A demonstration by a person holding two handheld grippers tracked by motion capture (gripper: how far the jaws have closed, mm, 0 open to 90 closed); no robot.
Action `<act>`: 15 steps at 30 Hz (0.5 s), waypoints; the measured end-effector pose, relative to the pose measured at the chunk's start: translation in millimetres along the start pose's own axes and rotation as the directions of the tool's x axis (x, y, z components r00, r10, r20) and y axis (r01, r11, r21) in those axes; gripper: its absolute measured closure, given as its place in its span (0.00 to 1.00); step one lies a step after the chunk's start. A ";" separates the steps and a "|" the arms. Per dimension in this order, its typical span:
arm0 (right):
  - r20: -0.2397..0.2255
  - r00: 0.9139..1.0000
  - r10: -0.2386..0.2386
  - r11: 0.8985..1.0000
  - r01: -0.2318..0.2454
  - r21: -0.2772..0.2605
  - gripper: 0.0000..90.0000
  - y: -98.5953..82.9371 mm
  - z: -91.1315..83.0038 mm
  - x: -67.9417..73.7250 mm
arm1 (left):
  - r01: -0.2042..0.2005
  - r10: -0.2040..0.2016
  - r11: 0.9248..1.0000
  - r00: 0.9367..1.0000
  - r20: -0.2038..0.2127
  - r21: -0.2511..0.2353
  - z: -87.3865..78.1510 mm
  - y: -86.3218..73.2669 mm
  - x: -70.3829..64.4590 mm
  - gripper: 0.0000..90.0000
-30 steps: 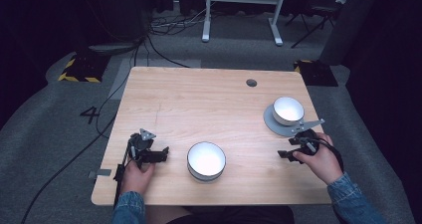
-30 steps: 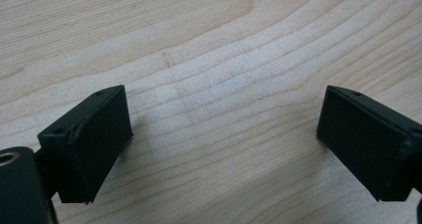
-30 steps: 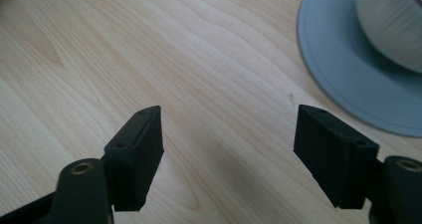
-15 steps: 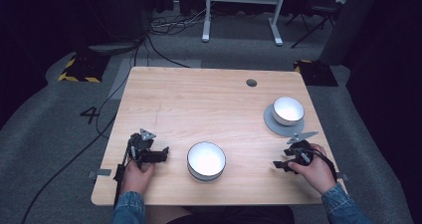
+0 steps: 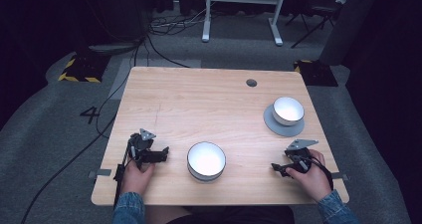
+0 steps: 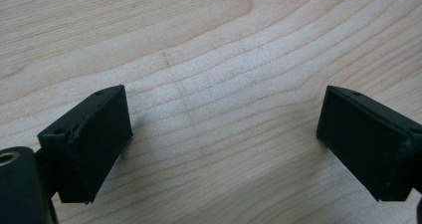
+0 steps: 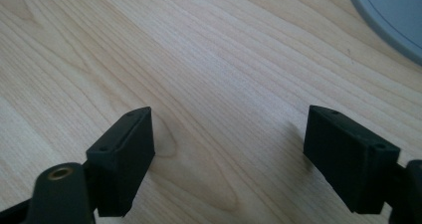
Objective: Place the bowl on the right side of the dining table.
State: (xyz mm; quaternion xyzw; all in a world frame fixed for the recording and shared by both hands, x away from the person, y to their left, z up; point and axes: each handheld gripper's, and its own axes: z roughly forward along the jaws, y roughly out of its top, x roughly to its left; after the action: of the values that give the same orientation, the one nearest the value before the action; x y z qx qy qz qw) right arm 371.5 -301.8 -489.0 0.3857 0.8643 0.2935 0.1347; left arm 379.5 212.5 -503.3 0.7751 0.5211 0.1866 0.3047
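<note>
A wooden table (image 5: 199, 99) is being seen from above, with a person's two hands coming in from the near edge; the left gripper (image 5: 161, 152) is lying low near the front left of the table, its jaws standing wide apart and holding nothing, with bare wood showing between them in the left gripper view (image 6: 224, 134); a white bowl (image 5: 206, 160) is sitting just to its right, near the front middle, not touching it; the right gripper (image 5: 276, 168) is resting near the front right, its jaws also spread wide and gripping nothing; a second white bowl (image 5: 288, 110) is standing on a grey plate (image 5: 278, 127) behind that gripper, apart from it; the plate's edge (image 7: 393, 15) is showing at the top right corner of the right gripper view.
</note>
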 end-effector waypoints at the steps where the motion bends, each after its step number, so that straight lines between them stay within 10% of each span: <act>1: 0.002 1.000 -0.002 1.000 0.002 -0.008 0.20 -0.8 0.3 0.3 | 0.002 -0.002 1.000 1.000 0.004 -0.005 -0.3 -0.4 0.7 0.09; 15: 0.027 0.999 0.026 0.988 -0.021 -0.154 0.15 -18.4 3.4 5.7 | 0.004 -0.004 1.000 1.000 -0.004 -0.004 -1.6 -1.5 0.4 0.10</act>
State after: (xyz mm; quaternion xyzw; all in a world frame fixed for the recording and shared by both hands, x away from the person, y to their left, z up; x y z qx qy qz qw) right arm 358.5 -306.0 -503.0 0.3885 0.8324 0.3553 0.1731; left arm 377.7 213.6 -503.1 0.7730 0.5231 0.1886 0.3055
